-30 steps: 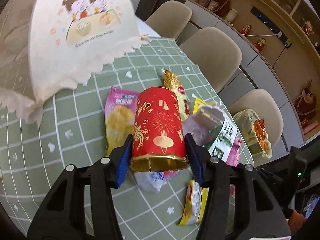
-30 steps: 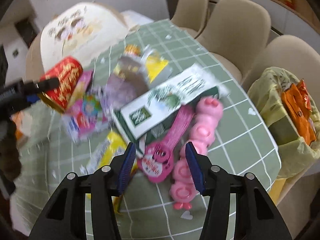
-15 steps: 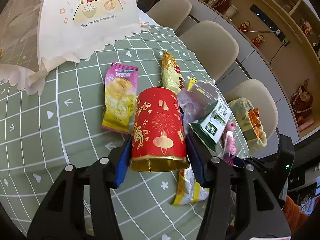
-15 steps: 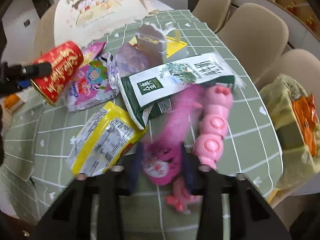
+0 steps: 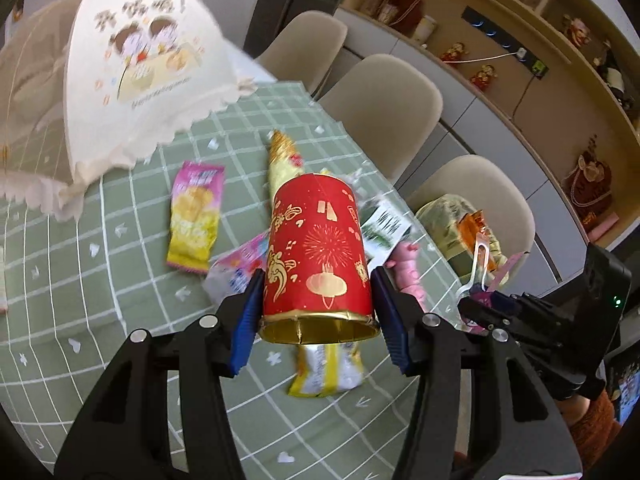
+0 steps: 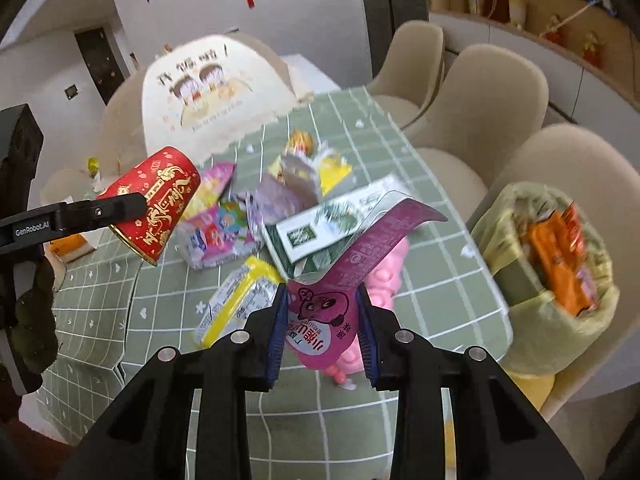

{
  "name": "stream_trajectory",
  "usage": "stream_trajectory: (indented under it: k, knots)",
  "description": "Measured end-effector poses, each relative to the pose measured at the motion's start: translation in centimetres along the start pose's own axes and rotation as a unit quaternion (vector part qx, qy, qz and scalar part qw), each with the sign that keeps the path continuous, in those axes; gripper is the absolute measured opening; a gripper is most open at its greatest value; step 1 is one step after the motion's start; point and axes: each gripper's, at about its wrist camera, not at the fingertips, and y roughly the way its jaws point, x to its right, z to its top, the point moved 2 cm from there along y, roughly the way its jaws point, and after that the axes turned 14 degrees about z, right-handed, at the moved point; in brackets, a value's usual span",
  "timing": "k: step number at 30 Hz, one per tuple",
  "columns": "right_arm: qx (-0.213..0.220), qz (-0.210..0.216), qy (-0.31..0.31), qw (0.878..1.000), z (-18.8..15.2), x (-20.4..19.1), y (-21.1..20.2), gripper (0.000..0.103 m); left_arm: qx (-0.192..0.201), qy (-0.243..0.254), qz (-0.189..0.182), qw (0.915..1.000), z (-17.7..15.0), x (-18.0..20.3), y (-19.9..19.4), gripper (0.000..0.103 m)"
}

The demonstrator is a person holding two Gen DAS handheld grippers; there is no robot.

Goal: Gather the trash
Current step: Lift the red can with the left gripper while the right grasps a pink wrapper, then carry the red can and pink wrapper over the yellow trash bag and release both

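My left gripper (image 5: pixel 318 322) is shut on a red and gold paper cup (image 5: pixel 320 254), held above the green checked table (image 5: pixel 80 280); the cup also shows in the right wrist view (image 6: pixel 158 204). My right gripper (image 6: pixel 322 330) is shut on a pink snack wrapper (image 6: pixel 320 320) lifted off the table; the wrapper's long tail (image 6: pixel 384 232) curls upward. In the left wrist view the right gripper (image 5: pixel 486 300) is at the table's right edge holding the wrapper. A bin lined with a yellow-green bag (image 6: pixel 548 272) holding an orange wrapper stands right of the table.
Loose wrappers lie on the table: a pink and yellow chip bag (image 5: pixel 196 216), a gold wrapper (image 5: pixel 282 156), a green and white pack (image 6: pixel 320 228), a yellow pack (image 6: pixel 240 300), a pink toy (image 6: pixel 380 280). A mesh food cover (image 5: pixel 132 68) stands at the back. Beige chairs (image 6: pixel 492 96) line the right side.
My right gripper has shut on the pink wrapper and lifted it off the table. My left gripper still holds the red cup and has shifted a little over the table.
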Motion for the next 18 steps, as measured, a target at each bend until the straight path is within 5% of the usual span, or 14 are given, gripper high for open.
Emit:
stream_trajectory:
  k: [10, 18]
  knots:
    - [0.085, -0.032, -0.019, 0.996, 3.7, 4.7, -9.4, 0.031, 0.076, 0.034, -0.011, 0.9964, 5.2, 8.1, -3.1, 0.05]
    - [0.115, -0.062, -0.013, 0.991, 4.6, 11.2, -14.5, 0.031, 0.082, 0.06, -0.05, 0.9935, 7.2, 16.3, -2.5, 0.05]
